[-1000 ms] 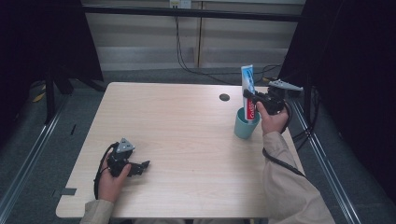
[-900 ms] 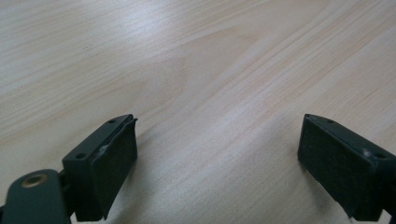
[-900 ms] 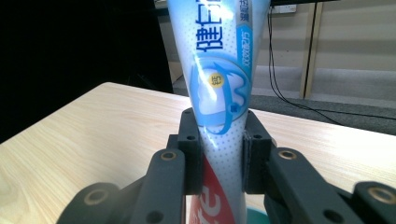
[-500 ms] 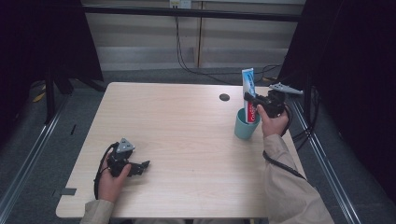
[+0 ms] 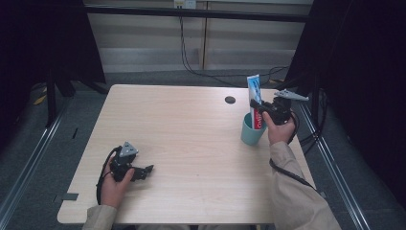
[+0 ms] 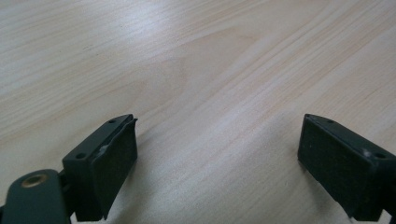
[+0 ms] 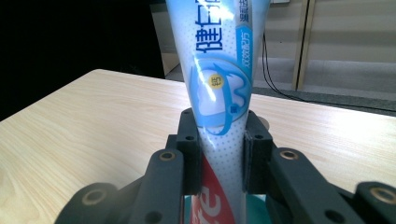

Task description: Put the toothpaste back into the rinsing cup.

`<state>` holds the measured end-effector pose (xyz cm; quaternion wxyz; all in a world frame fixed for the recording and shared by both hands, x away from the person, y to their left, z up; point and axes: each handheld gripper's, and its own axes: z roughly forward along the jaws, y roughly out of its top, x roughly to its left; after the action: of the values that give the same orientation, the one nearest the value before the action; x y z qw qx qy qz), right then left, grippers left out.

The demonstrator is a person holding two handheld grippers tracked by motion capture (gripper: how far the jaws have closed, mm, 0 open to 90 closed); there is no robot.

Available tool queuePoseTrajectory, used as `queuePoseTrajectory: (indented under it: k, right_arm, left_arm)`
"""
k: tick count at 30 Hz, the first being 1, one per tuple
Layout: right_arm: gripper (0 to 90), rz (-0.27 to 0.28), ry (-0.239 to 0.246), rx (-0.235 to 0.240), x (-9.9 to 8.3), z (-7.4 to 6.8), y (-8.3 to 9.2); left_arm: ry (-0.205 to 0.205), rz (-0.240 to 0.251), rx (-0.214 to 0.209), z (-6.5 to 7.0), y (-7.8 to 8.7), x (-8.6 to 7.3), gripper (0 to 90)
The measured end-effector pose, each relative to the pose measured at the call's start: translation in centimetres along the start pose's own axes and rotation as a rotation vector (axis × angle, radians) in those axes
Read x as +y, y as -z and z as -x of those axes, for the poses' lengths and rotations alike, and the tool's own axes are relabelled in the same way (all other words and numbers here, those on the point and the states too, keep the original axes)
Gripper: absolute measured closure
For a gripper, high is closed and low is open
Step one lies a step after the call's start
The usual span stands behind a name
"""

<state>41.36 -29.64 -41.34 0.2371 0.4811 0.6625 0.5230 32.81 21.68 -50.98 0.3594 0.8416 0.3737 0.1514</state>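
A blue-and-white toothpaste tube (image 5: 253, 91) with a red lower end stands upright in a teal cup (image 5: 250, 135) near the table's right edge. My right gripper (image 5: 259, 106) is shut on the tube just above the cup's rim. In the right gripper view both jaws press the tube (image 7: 219, 70) from either side, my right gripper (image 7: 222, 149) reaches over the cup, and a sliver of teal cup (image 7: 256, 211) shows below. My left gripper (image 5: 149, 169) rests low at the table's front left, open. In its own view the left gripper (image 6: 219, 158) has bare wood between its jaws.
A small round black grommet (image 5: 230, 99) sits in the pale wooden table (image 5: 182, 129) left of the tube. Cables (image 5: 191, 57) hang behind the far edge. Dark curtains flank both sides, and metal rails run along the floor.
The right gripper and the tube have sunk slightly toward the cup. The left gripper has stayed put.
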Motion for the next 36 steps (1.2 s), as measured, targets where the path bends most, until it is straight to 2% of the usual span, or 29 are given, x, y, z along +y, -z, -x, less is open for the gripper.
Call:
queuePoseTrajectory:
  k: [17,29,36]
  right_arm:
    - [72.8,-0.017,0.019,-0.002,-0.7,-0.3,0.1]
    - [72.2,-0.052,0.03,-0.023,-1.6,-0.4,0.3]
    - [71.6,-0.054,0.032,-0.031,-2.3,-0.3,0.7]
  left_arm:
    - [0.0,0.0,0.0,0.0,0.0,0.0,11.6]
    - [-0.002,-0.002,-0.001,0.0,0.0,0.0,11.7]
    - [0.0,0.0,0.0,0.0,0.0,0.0,11.6]
